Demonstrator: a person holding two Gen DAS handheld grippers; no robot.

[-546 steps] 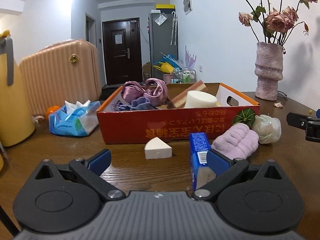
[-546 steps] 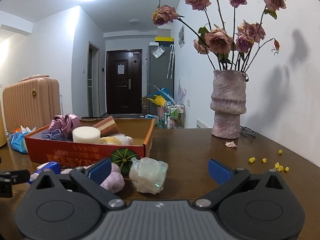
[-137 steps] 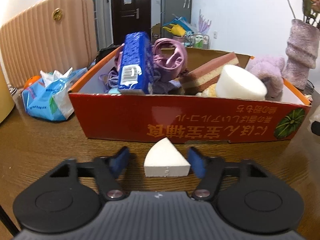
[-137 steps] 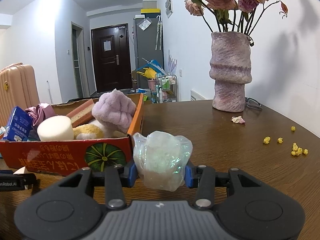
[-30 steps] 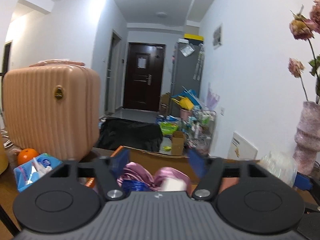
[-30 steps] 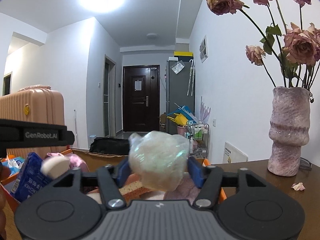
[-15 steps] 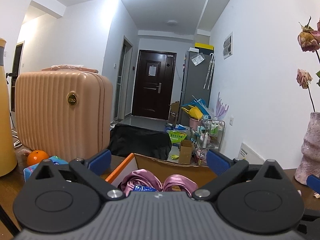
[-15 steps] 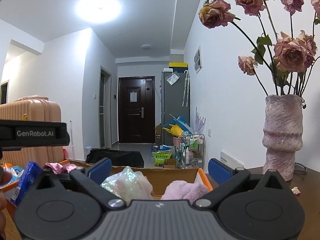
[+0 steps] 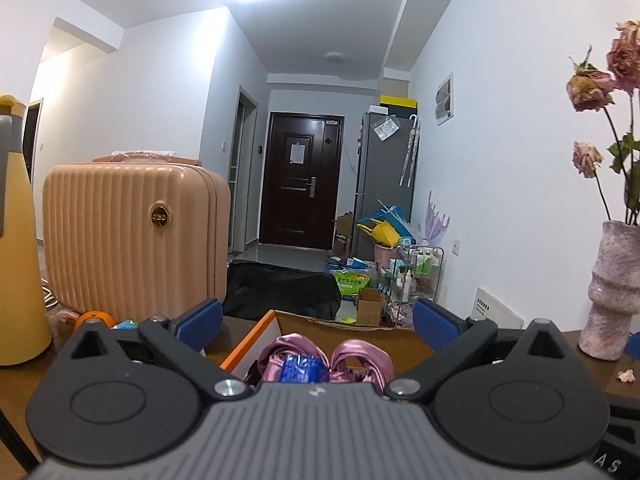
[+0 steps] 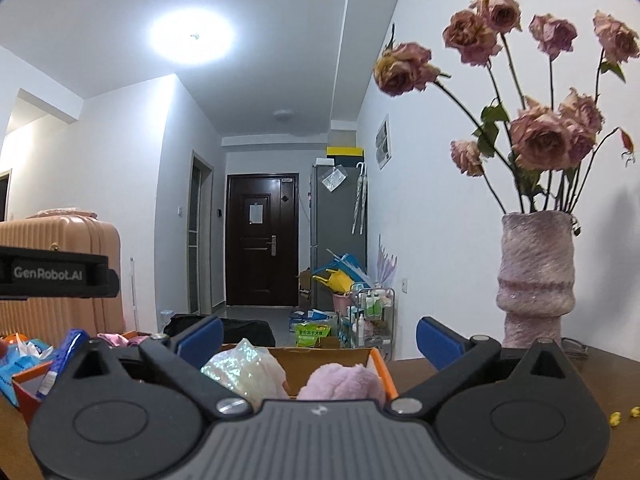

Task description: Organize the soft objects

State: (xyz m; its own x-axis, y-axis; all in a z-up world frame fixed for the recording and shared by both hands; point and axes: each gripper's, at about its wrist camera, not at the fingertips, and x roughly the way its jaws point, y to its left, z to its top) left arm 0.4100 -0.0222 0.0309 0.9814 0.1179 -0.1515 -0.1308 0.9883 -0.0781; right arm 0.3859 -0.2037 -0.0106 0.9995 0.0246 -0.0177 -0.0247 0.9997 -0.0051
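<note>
The orange cardboard box [image 9: 256, 334] sits on the wooden table below both grippers. In the left wrist view it holds pink satin fabric [image 9: 356, 356] and a blue packet [image 9: 302, 368]. In the right wrist view the box [image 10: 378, 364] holds an iridescent wrapped bundle [image 10: 244, 370], a fluffy pink towel [image 10: 344, 382] and the blue packet [image 10: 64, 352]. My left gripper [image 9: 318, 318] is open and empty, raised above the box. My right gripper [image 10: 320, 334] is open and empty, raised above the box. The left gripper's body [image 10: 52, 274] shows at the left of the right wrist view.
A pink suitcase [image 9: 132, 236] and a yellow jug [image 9: 18, 240] stand at the left, with an orange [image 9: 90, 318] and a blue tissue pack [image 10: 20, 356]. A pink vase [image 10: 536, 280] of dried roses stands at the right. Yellow crumbs [image 10: 624, 414] lie on the table.
Both grippers opened and dropped the white wedge sponge and the iridescent bundle into the box. Both have since risen a little above it.
</note>
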